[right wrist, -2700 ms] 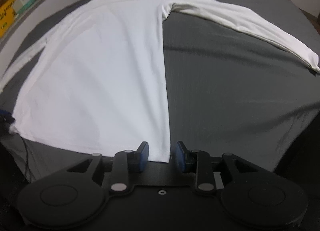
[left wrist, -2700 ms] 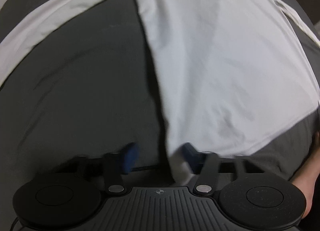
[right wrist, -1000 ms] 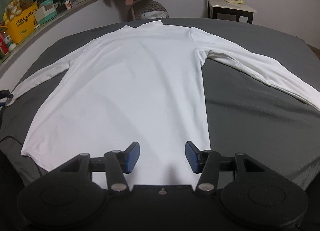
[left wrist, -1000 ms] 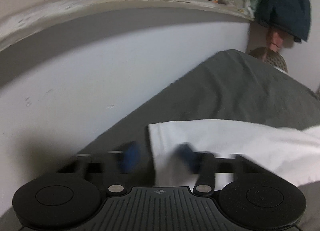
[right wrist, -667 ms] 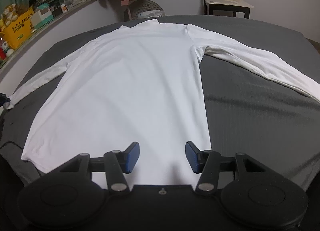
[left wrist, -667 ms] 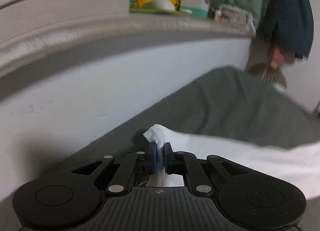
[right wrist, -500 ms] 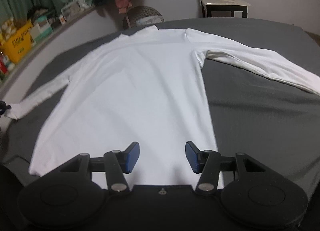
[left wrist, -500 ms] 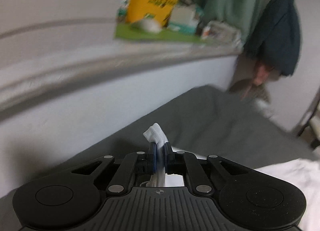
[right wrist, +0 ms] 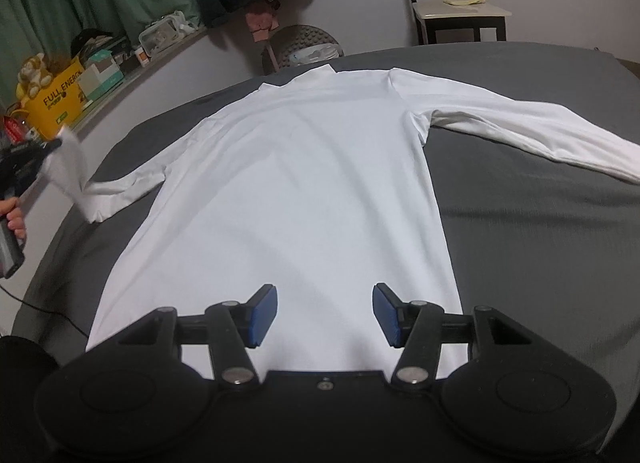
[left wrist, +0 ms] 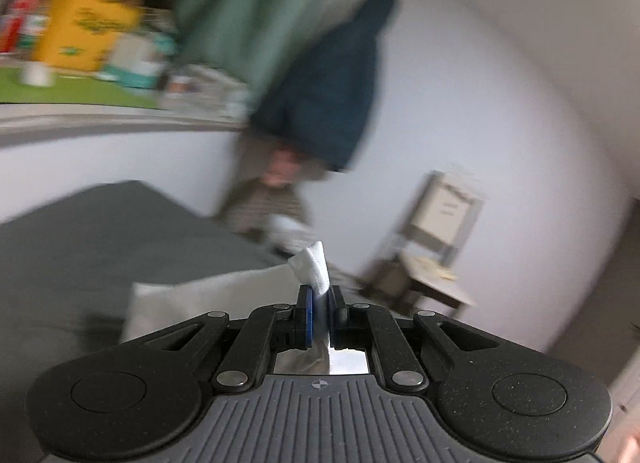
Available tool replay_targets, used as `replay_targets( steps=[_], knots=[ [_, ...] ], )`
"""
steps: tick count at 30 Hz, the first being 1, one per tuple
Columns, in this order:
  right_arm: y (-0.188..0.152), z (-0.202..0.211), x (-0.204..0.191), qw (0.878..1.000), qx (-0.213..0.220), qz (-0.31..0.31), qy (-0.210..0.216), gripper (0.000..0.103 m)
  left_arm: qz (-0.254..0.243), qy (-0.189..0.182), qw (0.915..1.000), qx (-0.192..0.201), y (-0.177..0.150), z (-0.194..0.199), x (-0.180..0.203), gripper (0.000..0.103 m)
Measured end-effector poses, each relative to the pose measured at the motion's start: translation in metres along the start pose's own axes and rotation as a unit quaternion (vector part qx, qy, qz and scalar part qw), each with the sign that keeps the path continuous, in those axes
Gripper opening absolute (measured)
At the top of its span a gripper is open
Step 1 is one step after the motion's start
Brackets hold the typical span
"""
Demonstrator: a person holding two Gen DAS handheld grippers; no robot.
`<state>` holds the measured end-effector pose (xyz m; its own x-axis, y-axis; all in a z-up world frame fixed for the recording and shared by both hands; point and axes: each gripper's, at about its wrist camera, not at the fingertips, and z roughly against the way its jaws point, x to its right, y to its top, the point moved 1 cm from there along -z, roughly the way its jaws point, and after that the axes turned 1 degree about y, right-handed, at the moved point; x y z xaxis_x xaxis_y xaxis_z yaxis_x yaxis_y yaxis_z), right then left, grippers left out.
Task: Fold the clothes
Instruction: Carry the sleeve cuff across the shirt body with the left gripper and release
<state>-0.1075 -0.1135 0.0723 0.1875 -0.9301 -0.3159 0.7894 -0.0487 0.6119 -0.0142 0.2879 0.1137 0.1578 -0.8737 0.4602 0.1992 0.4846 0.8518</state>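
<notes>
The only print that can be read stands on a yellow box (right wrist: 56, 103) on the ledge at the far left of the right wrist view: dark capitals spell "FULL ENERG", with the end of the second word running off behind the pale carton just beside it. A small green mark sits lower on the same face, too small to make out. In the left wrist view the same yellow box (left wrist: 86, 37) carries green lettering, but it is blurred past reading. A red item (right wrist: 14, 129) at the left edge near the box bears white marks that cannot be read. The cartons beside the box show no legible words.
</notes>
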Motion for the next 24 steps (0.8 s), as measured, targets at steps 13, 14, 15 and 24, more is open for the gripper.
replay_targets(
  steps=[13,14,15,24],
  knots=[
    [0.028,-0.011,0.002,0.993,0.071,-0.087,0.038,0.059,-0.129,-0.208,0.9558,-0.164,-0.142,-0.043,0.123,0.007],
    [0.033,-0.019,0.0,0.992,0.073,-0.092,0.05,0.066,-0.128,-0.209,0.9537,-0.174,-0.148,-0.044,0.122,0.007],
    [0.037,-0.027,-0.003,0.99,0.076,-0.099,0.065,0.07,-0.135,-0.208,0.952,-0.179,-0.152,-0.044,0.121,0.007],
    [0.073,-0.105,-0.031,0.977,0.002,-0.165,0.132,0.078,-0.24,-0.19,0.93,-0.203,-0.178,-0.044,0.137,0.007]
  ],
)
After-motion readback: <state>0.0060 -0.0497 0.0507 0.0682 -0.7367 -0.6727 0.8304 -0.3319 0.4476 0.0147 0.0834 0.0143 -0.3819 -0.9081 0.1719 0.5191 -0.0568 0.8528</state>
